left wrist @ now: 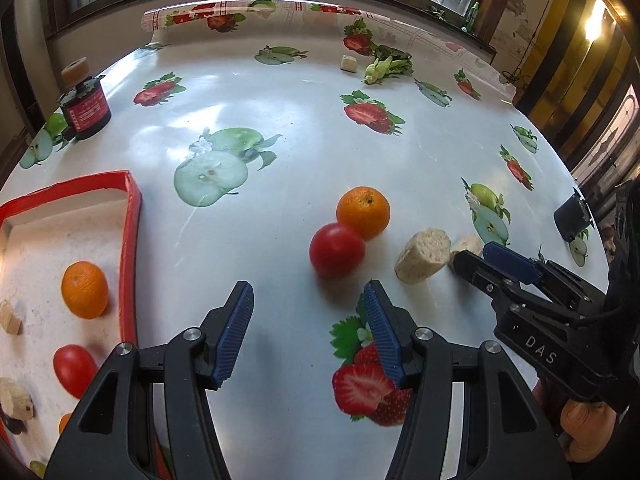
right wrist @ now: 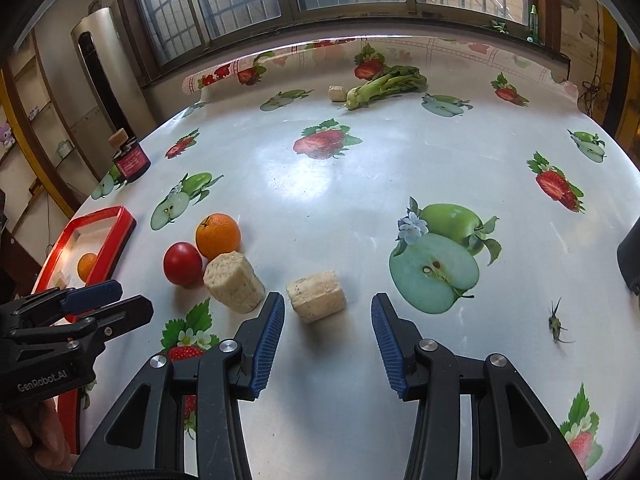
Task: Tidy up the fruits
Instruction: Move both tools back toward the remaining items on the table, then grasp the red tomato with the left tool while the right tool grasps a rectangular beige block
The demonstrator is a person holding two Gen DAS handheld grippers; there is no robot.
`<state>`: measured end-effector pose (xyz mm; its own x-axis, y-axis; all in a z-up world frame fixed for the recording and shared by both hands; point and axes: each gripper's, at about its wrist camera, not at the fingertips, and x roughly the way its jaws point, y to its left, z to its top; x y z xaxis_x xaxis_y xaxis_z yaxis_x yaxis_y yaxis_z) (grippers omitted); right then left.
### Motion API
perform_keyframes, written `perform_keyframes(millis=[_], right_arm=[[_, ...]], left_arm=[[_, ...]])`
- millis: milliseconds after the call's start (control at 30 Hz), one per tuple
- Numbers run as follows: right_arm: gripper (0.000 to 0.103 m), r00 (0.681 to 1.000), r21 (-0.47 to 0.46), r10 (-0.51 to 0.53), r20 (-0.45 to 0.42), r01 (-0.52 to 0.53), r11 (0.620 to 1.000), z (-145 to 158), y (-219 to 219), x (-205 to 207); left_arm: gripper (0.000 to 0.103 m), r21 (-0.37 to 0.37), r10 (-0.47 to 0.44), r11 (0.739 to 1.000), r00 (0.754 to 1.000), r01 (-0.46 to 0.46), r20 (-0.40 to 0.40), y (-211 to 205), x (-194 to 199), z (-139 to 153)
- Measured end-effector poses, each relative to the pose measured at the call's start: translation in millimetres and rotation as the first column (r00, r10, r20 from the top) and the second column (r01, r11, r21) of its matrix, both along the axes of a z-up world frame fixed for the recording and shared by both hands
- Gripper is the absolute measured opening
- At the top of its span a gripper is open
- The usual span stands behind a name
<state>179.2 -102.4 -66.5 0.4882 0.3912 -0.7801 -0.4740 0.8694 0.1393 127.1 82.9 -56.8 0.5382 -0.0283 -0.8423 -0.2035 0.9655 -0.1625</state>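
Broadly, the surface [right wrist: 360,184] is a glossy white oilcloth printed with strawberries and halved green apples, curling up at its far edge under the windows. At its left side sits the red-rimmed tray [left wrist: 130,216] with a speckled white floor; only the left wrist view shows its contents well: an orange, a small tomato and pale chunks. Both tongs are black with ribbed blue pads. The right tongs [right wrist: 328,340] stand apart and empty, a pale porous bread chunk [right wrist: 317,296] just ahead between their tips; in the left view the letters "DAS" read on their body. The left tongs [left wrist: 306,330] also stand apart, holding nothing, and "GenRobot.AI" reads on them in the right view. On the surface, the loose orange [left wrist: 363,212], round and dimpled, touches the smooth red tomato [left wrist: 337,250]; a second bread cylinder [left wrist: 423,255] lies just beside them. Far back lie leafy greens [right wrist: 386,84] and a small cube. The dark jar [left wrist: 86,110] has a red label, its writing too small to read.
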Motion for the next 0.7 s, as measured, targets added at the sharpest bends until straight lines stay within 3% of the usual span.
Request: perform_keyframes(millis=[167,267,700], right_arm=[[0.041,1.0,0.012,0.012,-0.007,-0.012,1.0,-5.4,4.4,8.2],[0.031,1.0,0.015,0.015,0.001,-0.015,1.0,-6.1,5.6,9.8],[0.031,1.0,0.053,0.016,0.017,-0.017,0.998,11.5,-8.9,-24.3]], left_arm=[[0.054,-0.03,-0.023,0.999,1.0,0.023,0.006,-1.0,19.3,-5.5],[0.03,-0.037,-0.048,0.998,0.999,0.049,0.011,-5.0,26.6,-10.4],[0.029,-0.044,-0.042,0.998,0.998,0.044,0.04,-1.7,-8.3,3.9]])
